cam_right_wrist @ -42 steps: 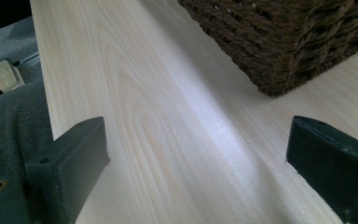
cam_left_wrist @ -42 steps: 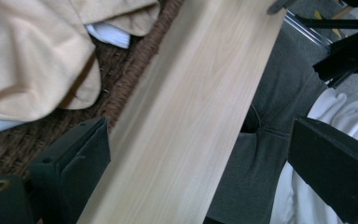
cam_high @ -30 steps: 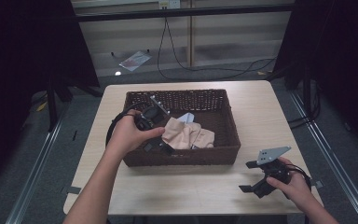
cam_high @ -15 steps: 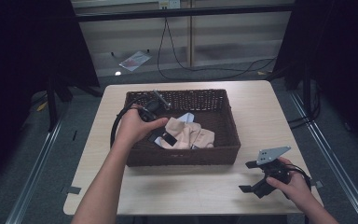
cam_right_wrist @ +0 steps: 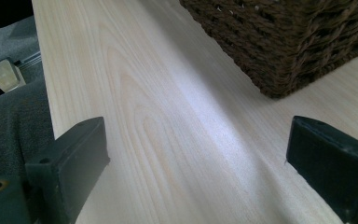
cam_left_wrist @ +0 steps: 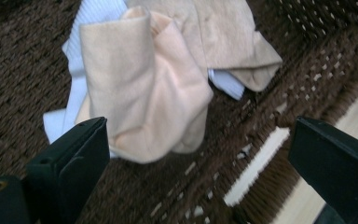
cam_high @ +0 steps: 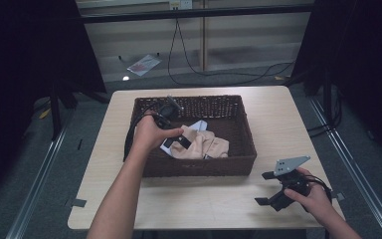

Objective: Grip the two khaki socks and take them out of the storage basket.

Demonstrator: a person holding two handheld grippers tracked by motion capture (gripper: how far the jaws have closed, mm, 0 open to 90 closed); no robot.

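A dark brown wicker basket (cam_high: 238, 149) stands in the middle of the light wooden table (cam_high: 278, 114). Inside it lies a crumpled peach cloth (cam_high: 206, 148) on a white-blue cloth (cam_high: 198, 125). My left gripper (cam_high: 178, 141) hangs inside the basket's left half, open, just short of the cloths. In the left gripper view the peach cloth (cam_left_wrist: 149, 84) lies ahead of the wide-apart jaws of the left gripper (cam_left_wrist: 200, 140), with nothing between them. My right gripper (cam_high: 264, 188) rests open over the table at the front right. In its own view the right gripper (cam_right_wrist: 196, 135) faces bare wood and the basket's corner (cam_right_wrist: 284, 46).
A black cable (cam_high: 132, 134) loops from the left gripper over the basket's left rim. Strips of bare table run in front of the basket and on both sides. Beyond the table are a grey floor, floor cables (cam_high: 214, 74) and dark curtains.
The left hand and its gripper have shifted a little farther into the basket, toward the cloths. The right gripper has stayed put.
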